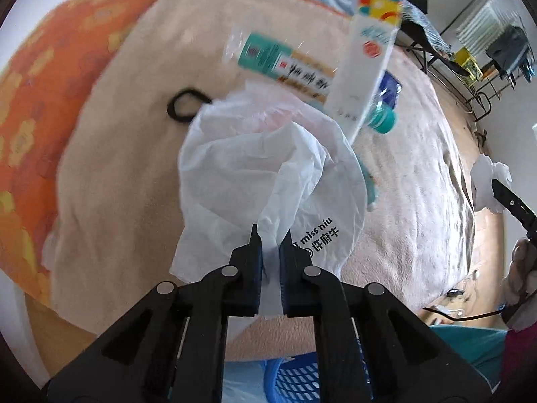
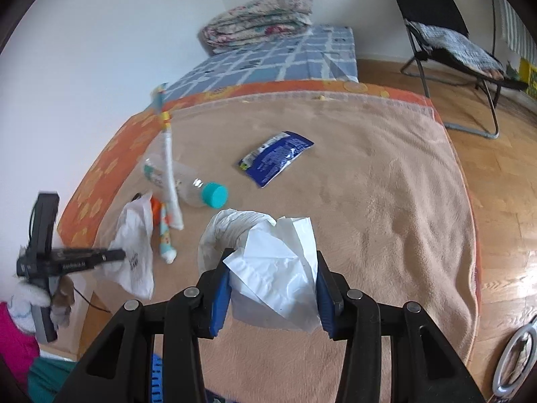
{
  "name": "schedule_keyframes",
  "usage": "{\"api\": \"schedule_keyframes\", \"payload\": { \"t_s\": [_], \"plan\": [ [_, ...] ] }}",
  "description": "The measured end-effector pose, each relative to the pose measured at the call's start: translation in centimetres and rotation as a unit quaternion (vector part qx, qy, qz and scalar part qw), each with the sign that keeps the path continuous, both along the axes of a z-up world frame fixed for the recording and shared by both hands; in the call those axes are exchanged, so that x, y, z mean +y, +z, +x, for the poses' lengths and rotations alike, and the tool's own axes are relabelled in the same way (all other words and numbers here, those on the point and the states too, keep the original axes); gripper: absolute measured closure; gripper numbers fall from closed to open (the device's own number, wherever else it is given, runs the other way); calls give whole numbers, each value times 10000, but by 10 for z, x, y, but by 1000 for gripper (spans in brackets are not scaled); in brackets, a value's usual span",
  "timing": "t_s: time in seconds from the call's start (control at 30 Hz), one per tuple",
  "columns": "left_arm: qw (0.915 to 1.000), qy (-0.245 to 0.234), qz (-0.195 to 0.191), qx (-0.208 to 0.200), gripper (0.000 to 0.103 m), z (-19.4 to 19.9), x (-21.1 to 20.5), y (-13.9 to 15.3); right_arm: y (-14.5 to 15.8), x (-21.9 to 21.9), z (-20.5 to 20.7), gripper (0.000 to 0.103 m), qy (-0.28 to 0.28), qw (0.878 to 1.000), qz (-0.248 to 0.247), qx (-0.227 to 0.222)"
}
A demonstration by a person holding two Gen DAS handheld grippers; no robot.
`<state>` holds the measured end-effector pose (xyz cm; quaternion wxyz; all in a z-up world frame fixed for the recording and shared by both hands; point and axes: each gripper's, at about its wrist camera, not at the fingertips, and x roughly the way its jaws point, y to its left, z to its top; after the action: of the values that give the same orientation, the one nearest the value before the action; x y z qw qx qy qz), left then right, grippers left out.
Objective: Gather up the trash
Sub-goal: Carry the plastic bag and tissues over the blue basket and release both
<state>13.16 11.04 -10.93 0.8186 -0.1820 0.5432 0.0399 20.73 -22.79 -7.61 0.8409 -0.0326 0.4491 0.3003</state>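
Observation:
My left gripper (image 1: 270, 235) is shut on a white plastic bag (image 1: 268, 174) with black "miss niu" print, held above the peach blanket (image 1: 117, 168). That bag also shows in the right wrist view (image 2: 134, 252). My right gripper (image 2: 273, 268) is shut on crumpled white tissue paper (image 2: 278, 268). On the blanket lie a clear plastic bottle (image 2: 188, 181) with a teal cap, a blue snack wrapper (image 2: 275, 158), a long white carton (image 1: 365, 63) and a black hair tie (image 1: 184, 105).
A blue plastic basket (image 1: 295, 379) sits below the left gripper at the bed's near edge. A folded quilt (image 2: 258, 21) lies at the bed's far end. A black folding chair (image 2: 446, 43) stands on the wood floor to the right.

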Motion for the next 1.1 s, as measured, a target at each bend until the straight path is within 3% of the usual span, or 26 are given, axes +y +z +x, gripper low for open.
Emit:
{"api": "schedule_keyframes", "payload": {
  "t_s": [0.27, 0.53, 0.77, 1.0, 1.1],
  "plan": [
    [9986, -172, -76, -498, 97, -43, -17, 42, 9, -10, -52, 58, 391, 9990, 110, -169],
    [9939, -708, -45, -846, 97, -90, -70, 66, 7, -12, -121, 58, 1001, 9940, 128, -428],
    [9897, -1163, -22, -836, 97, -126, -113, 58, -8, -12, -167, 58, 1354, 9894, -9, -517],
    [9894, -1380, -293, -357, 97, -144, -131, 21, -20, -18, -187, 58, 1431, 9890, 37, -377],
    [9874, -1552, -277, -145, 97, -149, -144, 8, -31, -14, -191, 58, 1500, 9880, -174, -332]
  ]
}}
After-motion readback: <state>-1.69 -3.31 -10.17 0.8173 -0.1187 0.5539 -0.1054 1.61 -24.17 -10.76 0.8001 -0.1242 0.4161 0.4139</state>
